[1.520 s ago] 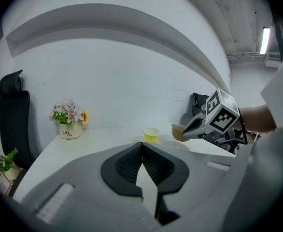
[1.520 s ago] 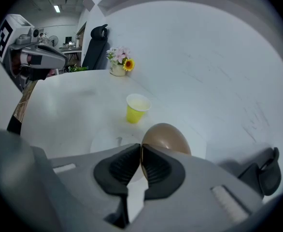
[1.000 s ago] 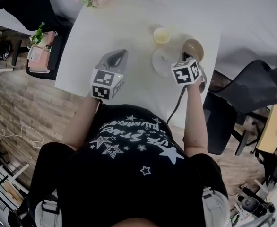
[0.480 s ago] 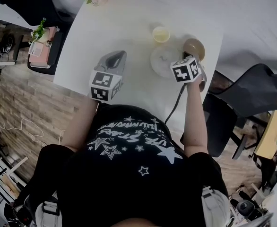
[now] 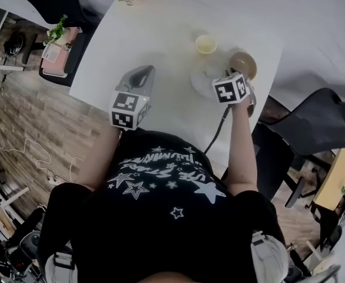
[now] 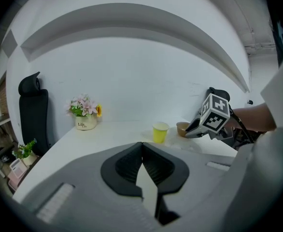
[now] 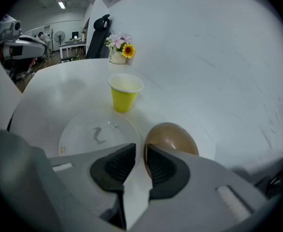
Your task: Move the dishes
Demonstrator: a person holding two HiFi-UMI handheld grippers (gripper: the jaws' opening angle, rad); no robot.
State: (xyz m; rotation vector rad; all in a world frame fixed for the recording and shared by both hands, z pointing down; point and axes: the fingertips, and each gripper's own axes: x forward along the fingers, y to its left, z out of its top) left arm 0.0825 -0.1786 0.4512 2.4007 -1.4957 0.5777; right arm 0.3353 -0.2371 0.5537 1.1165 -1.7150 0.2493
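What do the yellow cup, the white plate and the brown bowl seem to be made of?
Yellow cup: probably paper, matte, thin rolled rim.
White plate: likely glazed ceramic, or glass; glossy, with a small printed mark.
Brown bowl: smooth and shiny; glazed ceramic or plastic, cannot tell.

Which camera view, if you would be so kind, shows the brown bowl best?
The right gripper view: the brown bowl sits close and large in the foreground. The head view shows the bowl small, from above; the left gripper view shows only a distant sliver beside the yellow cup.
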